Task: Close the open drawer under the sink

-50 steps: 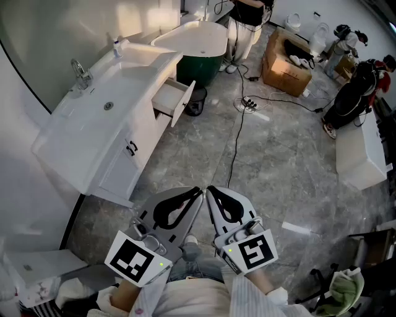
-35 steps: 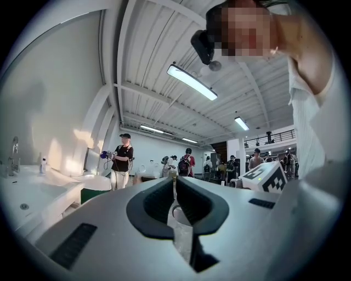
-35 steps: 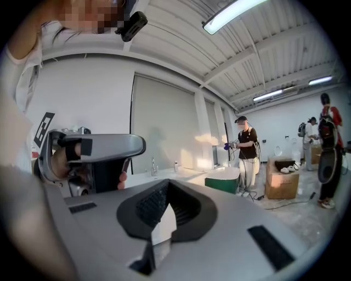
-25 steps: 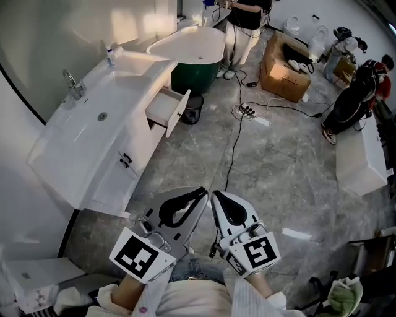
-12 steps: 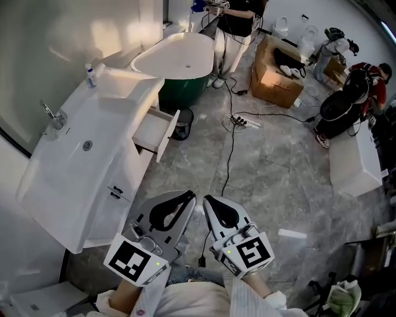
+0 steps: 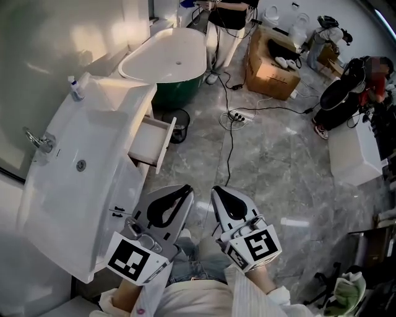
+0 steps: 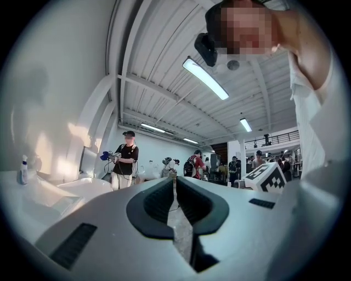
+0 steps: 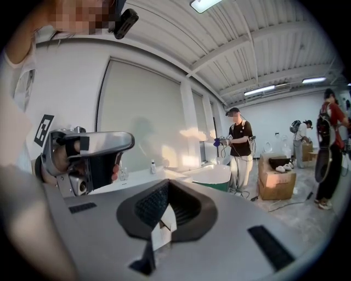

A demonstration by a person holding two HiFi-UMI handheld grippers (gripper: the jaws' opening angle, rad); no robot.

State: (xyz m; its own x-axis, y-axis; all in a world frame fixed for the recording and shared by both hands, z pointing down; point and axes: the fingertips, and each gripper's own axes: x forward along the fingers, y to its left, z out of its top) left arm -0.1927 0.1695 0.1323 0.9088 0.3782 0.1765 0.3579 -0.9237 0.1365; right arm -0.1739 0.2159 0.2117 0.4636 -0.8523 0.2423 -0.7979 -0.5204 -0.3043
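Head view, looking steeply down: the left gripper [image 6: 184, 191] and the right gripper [image 6: 216, 192] are held side by side above the grey marble floor [image 6: 278, 161]. Each has its jaws pressed together, with nothing pinched between them. The one open drawer [image 6: 150, 143] juts out from the white vanity cabinet [image 6: 127, 186] under the sink [image 6: 74, 167], ahead of and to the left of both grippers and well apart from them. Only bare floor lies between the grippers and the drawer front.

One faucet [image 6: 38, 141] and one small bottle [image 6: 75, 88] stand on the counter [image 6: 114, 117]. One black waste bin [image 6: 179, 132] sits on the floor just beside the drawer. Beyond it is one white bathtub [image 6: 164, 52] with a green outer shell. One black cable [image 6: 229, 145] runs from a power strip [image 6: 235, 116] across the floor toward the grippers, to the right of the drawer. One open cardboard box [image 6: 272, 65] sits farther back, and a person in a black top [image 6: 226, 15] stands past the bathtub.

Right gripper view shows a second person [image 8: 299, 137] and a third person [image 8: 330, 145] standing near the box.
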